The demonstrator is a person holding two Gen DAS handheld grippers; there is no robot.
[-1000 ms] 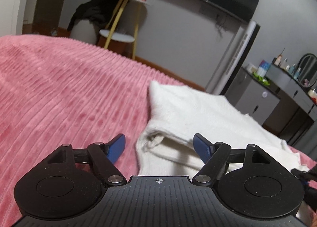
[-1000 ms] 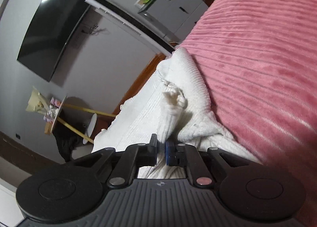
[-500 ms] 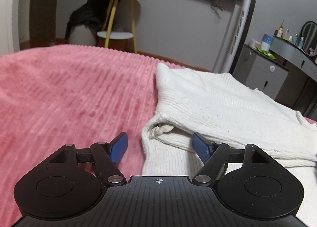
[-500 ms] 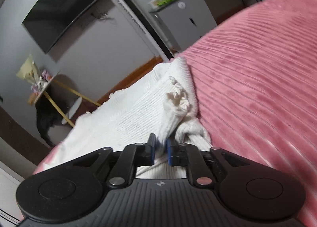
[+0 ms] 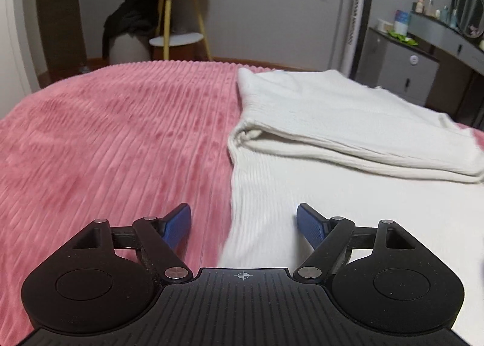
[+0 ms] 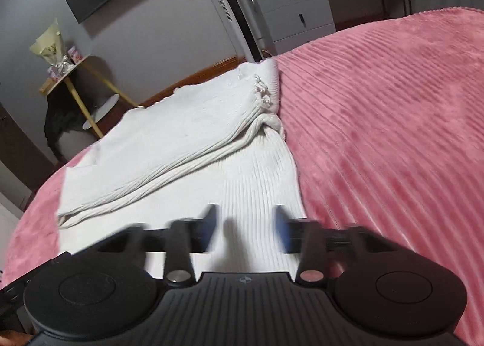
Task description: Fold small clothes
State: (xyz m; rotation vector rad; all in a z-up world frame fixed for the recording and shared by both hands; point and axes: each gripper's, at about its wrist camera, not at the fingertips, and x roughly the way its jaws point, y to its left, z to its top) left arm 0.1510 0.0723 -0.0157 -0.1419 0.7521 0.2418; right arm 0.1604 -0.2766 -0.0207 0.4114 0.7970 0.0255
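**Inspector:** A white ribbed knit garment (image 5: 332, 122) is lying on the pink ribbed blanket (image 5: 106, 140), toward the far edge of the bed. One part is sitting doubled over the rest, and its thick folded edge (image 6: 157, 176) is running across the middle. A small frayed bunch (image 6: 263, 95) is showing at the far corner.

**Clerk:** How is it likely to be handling?

**Inspector:** In my judgement it is light and soft, with no stiffness. It is draping, not holding a shape, and the ribs are probably giving some stretch. The plush blanket may be dragging on it, so lifting looks safer than sliding.

**Clerk:** And the grippers?

**Inspector:** The left gripper (image 5: 243, 222) is standing spread wide and holding nothing, with the garment's near left edge passing between its blue pads (image 5: 178, 222). The right gripper (image 6: 243, 223) is blurring with motion; its fingers are showing apart over the near panel, pinching nothing.

**Clerk:** Where should they be taking hold?

**Inspector:** I am recommending the near corners of the lower panel, each pinch catching every layer at the edge. A hold on the flat middle is risking one layer only and a sagging fold.

**Clerk:** Surroundings?

**Inspector:** A yellow-legged side table (image 5: 178, 13) and a grey drawer cabinet (image 6: 296, 10) are standing beyond the bed.
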